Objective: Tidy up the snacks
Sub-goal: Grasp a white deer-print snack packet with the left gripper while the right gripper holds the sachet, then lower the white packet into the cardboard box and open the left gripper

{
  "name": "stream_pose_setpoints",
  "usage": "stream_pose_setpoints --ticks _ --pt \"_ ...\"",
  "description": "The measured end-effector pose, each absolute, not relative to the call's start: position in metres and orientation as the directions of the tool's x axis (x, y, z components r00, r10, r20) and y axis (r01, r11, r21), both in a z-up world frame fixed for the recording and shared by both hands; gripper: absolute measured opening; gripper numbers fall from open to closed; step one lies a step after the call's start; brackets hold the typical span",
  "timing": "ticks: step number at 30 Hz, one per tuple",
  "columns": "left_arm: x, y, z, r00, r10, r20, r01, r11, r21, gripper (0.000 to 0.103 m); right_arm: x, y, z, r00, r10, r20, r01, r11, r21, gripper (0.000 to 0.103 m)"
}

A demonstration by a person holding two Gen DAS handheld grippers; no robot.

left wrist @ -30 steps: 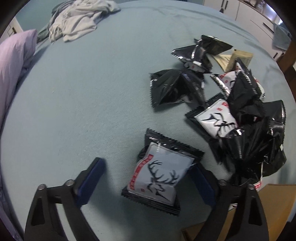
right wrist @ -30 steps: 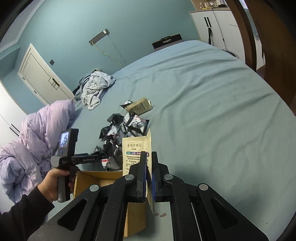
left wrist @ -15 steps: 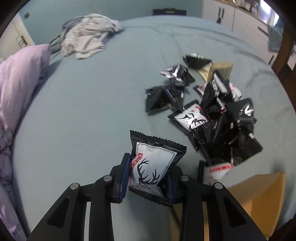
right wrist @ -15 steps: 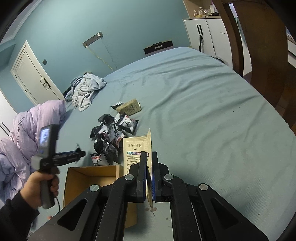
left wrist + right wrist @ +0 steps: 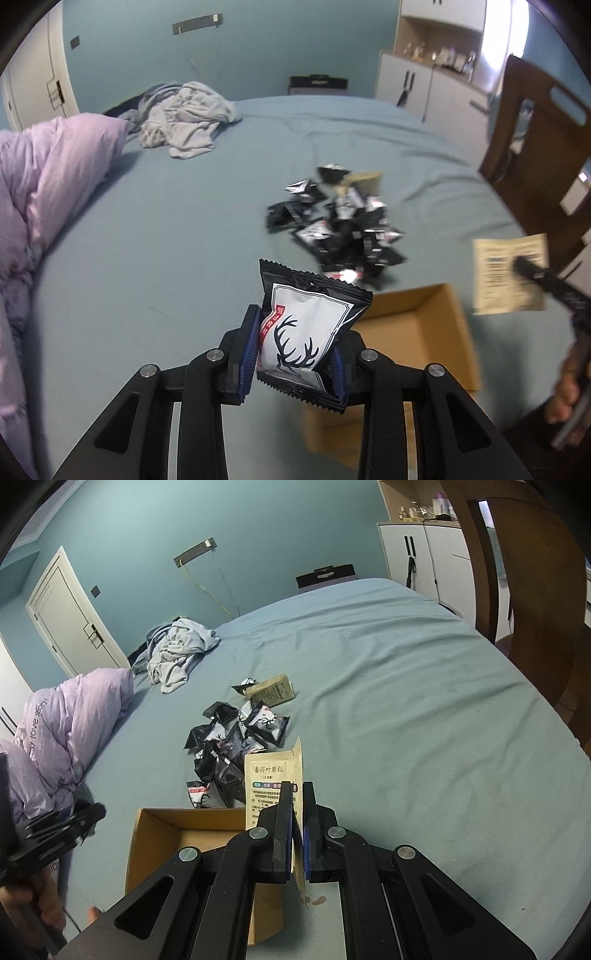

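Note:
My left gripper (image 5: 293,345) is shut on a black-and-white snack packet with a deer-antler print (image 5: 304,332), held in the air beside the open cardboard box (image 5: 413,332). My right gripper (image 5: 298,814) is shut on a flat beige sachet with printed text (image 5: 271,779), held upright over the same cardboard box (image 5: 166,834); the beige sachet (image 5: 508,275) also shows at the right of the left wrist view. A pile of several black snack packets (image 5: 340,229) lies on the blue bed beyond the box, and the same pile (image 5: 236,738) shows in the right wrist view.
A second beige sachet (image 5: 275,690) lies at the far end of the pile. Crumpled grey clothes (image 5: 184,122) and a lilac duvet (image 5: 48,177) occupy the bed's left side. A wooden chair (image 5: 535,147) stands at the right. The left gripper's body (image 5: 55,830) and a hand show at lower left.
My left gripper closed on the deer packet lying on the bed and lifted it, swinging toward the box. The right gripper kept its hold on the sachet, shifting only slightly.

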State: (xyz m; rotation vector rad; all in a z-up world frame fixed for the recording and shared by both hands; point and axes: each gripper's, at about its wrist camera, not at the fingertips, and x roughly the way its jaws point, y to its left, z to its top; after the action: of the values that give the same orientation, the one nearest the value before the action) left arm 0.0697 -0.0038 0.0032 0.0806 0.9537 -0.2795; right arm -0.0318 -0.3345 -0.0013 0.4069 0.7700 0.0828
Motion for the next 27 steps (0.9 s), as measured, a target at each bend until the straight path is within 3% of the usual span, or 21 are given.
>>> stream_pose_setpoints --ticks 6,14,27 --pt "0.06 -0.007 -0.024 0.504 -0.281 -0.816 0.278 0.948 -0.155 0.032 -0.031 -0.332 0.001 0.722 0.218 -0.657 0.068 0.922 0.381 0.002" --pt "0.064 -0.031 -0.041 0.506 -0.278 -0.816 0.341 0.934 -0.107 0.033 -0.022 -0.316 -0.004 0.704 0.193 -0.684 0.044 0.949 0.313 0.002" --pt "0.077 -0.043 -0.069 0.435 -0.311 -0.845 0.384 0.913 -0.139 0.033 -0.017 -0.305 -0.006 0.698 0.166 -0.697 0.035 0.964 0.264 0.002"
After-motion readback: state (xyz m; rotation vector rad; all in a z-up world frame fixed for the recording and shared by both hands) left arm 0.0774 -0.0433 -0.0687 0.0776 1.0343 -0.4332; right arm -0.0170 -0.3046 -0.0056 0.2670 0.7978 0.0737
